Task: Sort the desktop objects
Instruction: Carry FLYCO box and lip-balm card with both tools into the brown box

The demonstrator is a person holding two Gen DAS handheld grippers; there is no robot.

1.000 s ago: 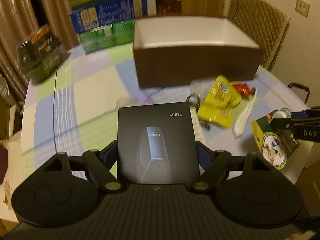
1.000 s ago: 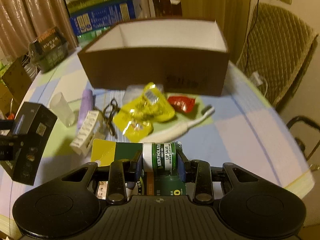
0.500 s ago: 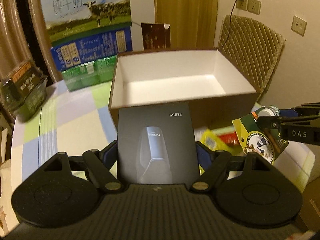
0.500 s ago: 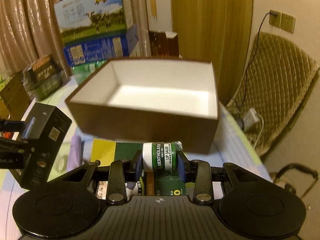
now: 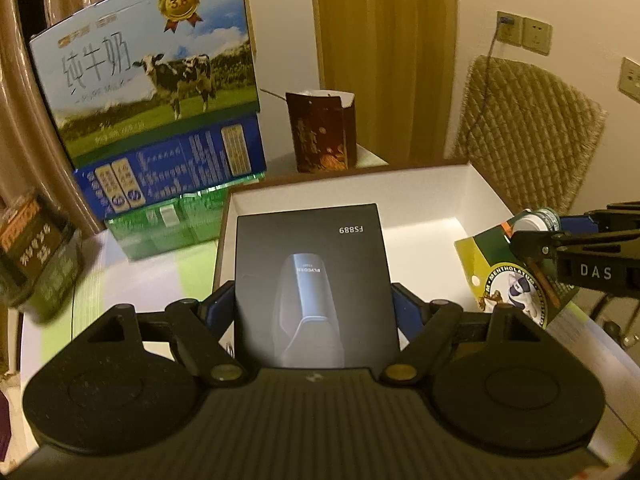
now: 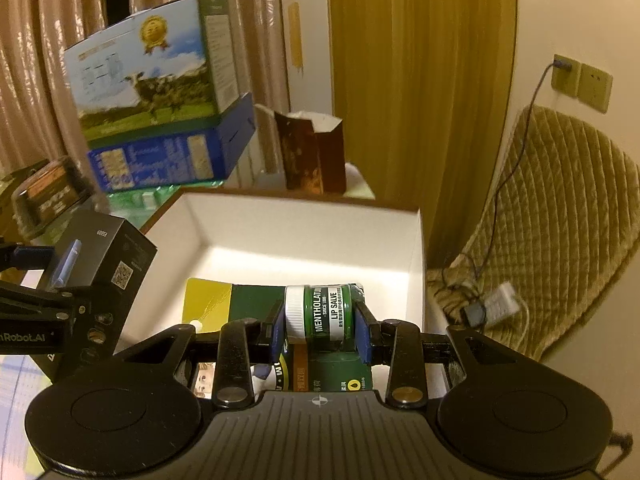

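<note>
The left gripper (image 5: 316, 312) clamps a black shaver box (image 5: 314, 280) by its long sides; its long axis runs away from the camera, over the near left corner of the open white-lined box (image 5: 420, 196). The right gripper (image 6: 320, 326) pinches a lip salve jar (image 6: 320, 314) on its backing card (image 6: 224, 300). The jar lies crosswise, white cap leftward, over the box's near edge.

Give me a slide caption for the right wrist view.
Right gripper holds the carded lip salve jar over the open white-lined box; left gripper's black carton alongside.
</note>
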